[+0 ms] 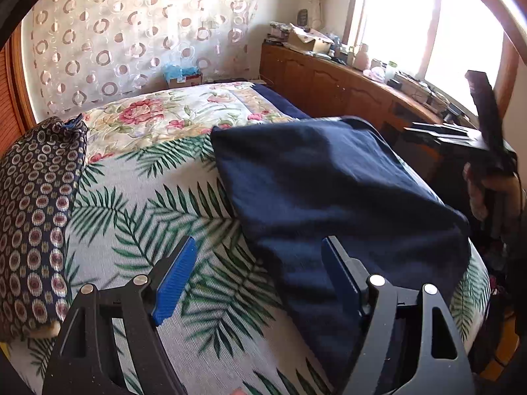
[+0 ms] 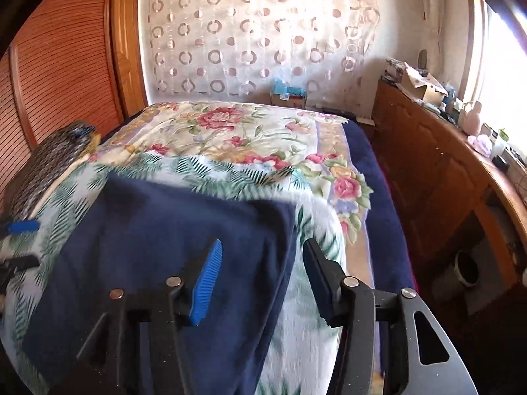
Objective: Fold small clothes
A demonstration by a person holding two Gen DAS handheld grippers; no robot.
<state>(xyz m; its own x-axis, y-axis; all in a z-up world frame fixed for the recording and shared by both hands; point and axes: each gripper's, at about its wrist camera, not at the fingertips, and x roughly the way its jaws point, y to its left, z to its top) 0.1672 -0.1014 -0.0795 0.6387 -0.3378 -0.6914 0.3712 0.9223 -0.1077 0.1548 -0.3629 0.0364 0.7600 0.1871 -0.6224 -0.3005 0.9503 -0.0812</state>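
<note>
Closest to me, my left tongs (image 1: 257, 279) stand wide apart with nothing between the blue pads, hovering above the palm-leaf sheet (image 1: 171, 217) just beside the near edge of the navy cloth (image 1: 329, 181). My right tongs (image 2: 260, 279) are parted too, and empty: the cloth's right border runs under the gap, but neither pad presses on it.

The navy cloth lies spread on the near end of the bed, roughly rectangular, with one end drooping over the mattress edge toward me. I judge it light, soft and limp, likely a thin knit: it will sag from any single pinch and drag across the sheet instead of sliding cleanly. I would take it at two corners of one edge, one in each tongs, pinching the top layer only so the sheet stays down.

For room, the sheet left of the cloth is open as far as the patterned cushion (image 1: 36, 204). Beyond the cloth the floral quilt (image 2: 237, 135) gives a broad flat stretch. To the right the bed drops off toward a wooden cabinet (image 2: 438, 171) with clutter on top, so swings that way should stay short.
</note>
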